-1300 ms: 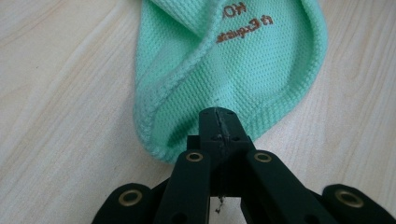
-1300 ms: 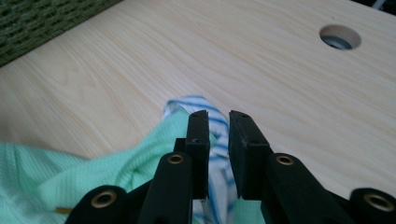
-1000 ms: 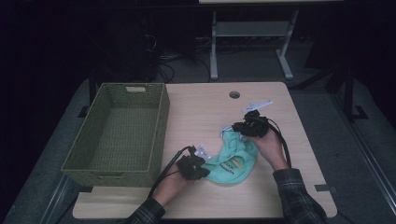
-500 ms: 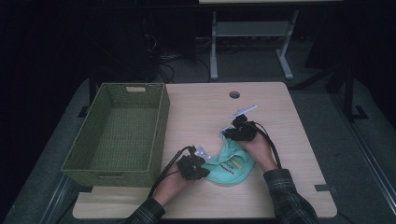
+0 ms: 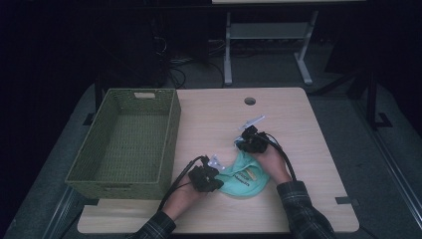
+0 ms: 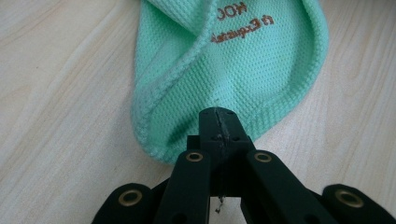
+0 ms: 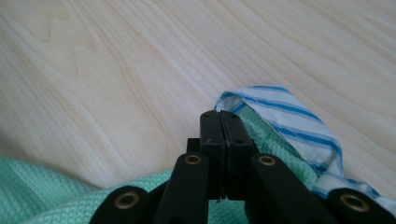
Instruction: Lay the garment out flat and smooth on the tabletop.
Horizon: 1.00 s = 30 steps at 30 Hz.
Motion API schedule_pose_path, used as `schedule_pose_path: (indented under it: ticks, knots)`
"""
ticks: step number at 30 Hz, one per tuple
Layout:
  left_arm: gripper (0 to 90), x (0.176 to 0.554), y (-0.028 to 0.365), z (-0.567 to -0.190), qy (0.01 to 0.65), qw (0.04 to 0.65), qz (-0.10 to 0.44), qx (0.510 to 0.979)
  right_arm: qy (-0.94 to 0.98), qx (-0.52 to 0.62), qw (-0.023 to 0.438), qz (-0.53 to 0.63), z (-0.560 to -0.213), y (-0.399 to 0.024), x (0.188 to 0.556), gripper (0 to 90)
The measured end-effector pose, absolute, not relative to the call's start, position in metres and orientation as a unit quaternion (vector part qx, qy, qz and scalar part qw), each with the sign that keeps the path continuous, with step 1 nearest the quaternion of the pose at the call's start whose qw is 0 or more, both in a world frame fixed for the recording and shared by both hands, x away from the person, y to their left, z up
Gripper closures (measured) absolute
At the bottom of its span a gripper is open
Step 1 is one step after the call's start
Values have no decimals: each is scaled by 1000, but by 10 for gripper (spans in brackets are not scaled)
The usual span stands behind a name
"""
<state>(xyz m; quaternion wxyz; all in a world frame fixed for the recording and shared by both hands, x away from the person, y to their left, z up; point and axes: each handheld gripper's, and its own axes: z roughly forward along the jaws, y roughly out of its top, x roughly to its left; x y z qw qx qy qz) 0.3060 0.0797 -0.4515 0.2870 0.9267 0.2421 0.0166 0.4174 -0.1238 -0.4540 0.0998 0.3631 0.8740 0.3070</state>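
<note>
A mint-green waffle cloth (image 5: 247,178) with brown embroidered lettering lies bunched on the wooden table (image 5: 214,124), near its front edge. My left gripper (image 5: 220,173) is at the cloth's left end. In the left gripper view its jaws (image 6: 218,115) are shut on the puckered hem of the green cloth (image 6: 233,70). My right gripper (image 5: 245,148) is at the cloth's far end, and its jaws have just been closing. In the right gripper view it (image 7: 219,115) is shut, pinching the edge of a blue-and-white striped cloth (image 7: 289,121) that lies on the green cloth (image 7: 46,191).
An empty green woven basket (image 5: 174,124) stands on the table's left half, close to my left hand. A round cable hole (image 5: 250,101) is at the table's far middle. Bare wood lies to the right of and behind the cloths.
My right gripper has moved left and down onto the far end of the cloths and shut there. The green cloth looks more bunched. The left gripper stayed put.
</note>
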Motion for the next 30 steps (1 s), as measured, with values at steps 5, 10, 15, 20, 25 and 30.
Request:
schedule_pose_path:
  ticks: [5, 10, 15, 20, 25, 30]
  knots:
    - [895, 306, 80, -451, 242, 287, 17, 927, 865, 368, 111, 323, -447, -128, 417, 898]
    - [896, 306, 79, -452, 248, 293, 15, 923, 851, 384, 116, 339, -441, -135, 426, 899]
    - [895, 306, 80, -452, 245, 291, 16, 924, 835, 399, 129, 355, -434, -142, 438, 900]
    - [896, 306, 80, -452, 243, 291, 17, 925, 831, 409, 136, 353, -433, -143, 452, 900]
    - [896, 306, 80, -452, 244, 292, 16, 925, 832, 412, 127, 349, -438, -139, 458, 843]
    - [896, 306, 80, -452, 244, 293, 14, 924, 833, 402, 128, 359, -432, -141, 450, 768]
